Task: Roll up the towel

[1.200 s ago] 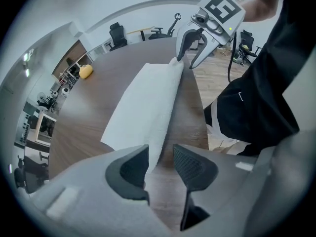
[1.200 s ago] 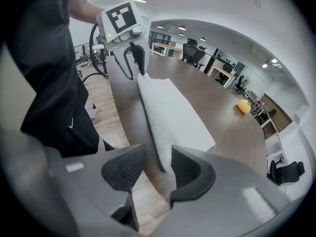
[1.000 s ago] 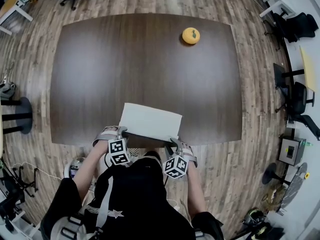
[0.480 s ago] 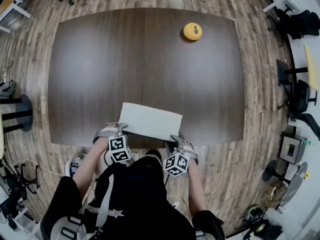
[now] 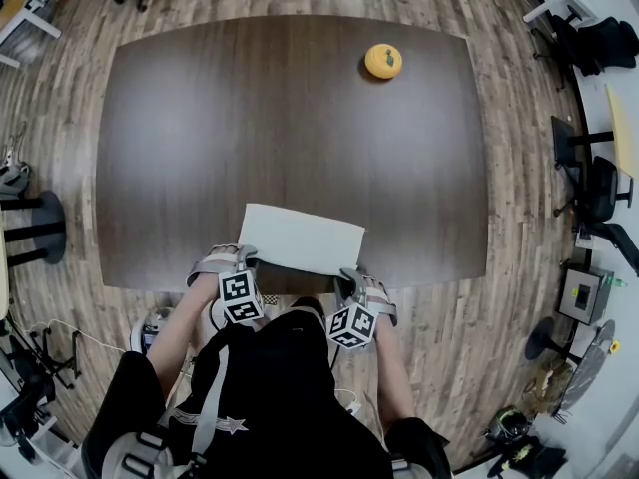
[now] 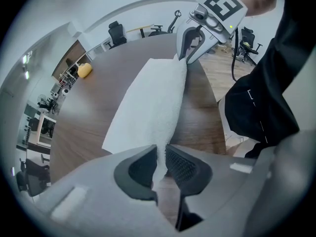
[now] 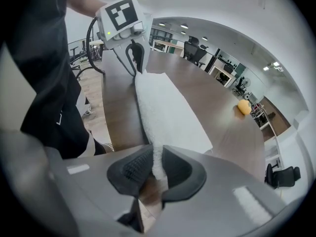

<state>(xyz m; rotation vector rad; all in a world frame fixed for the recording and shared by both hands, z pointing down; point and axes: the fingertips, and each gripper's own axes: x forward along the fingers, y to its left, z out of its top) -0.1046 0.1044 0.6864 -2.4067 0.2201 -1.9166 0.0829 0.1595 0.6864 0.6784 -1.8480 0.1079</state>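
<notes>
The left hand-held gripper and right hand-held gripper have just been closing, and each pinches a near corner of the flat white terry towel at the six o'clock edge of the dark brown table. Best lift both corners evenly, curling toward twelve o'clock.

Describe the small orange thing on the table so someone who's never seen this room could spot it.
Start at the big dark wooden table. Near its far right corner, away from the person, a small orange object sits alone. It is bright and rounded, unlike the flat white towel at the near edge.
</notes>
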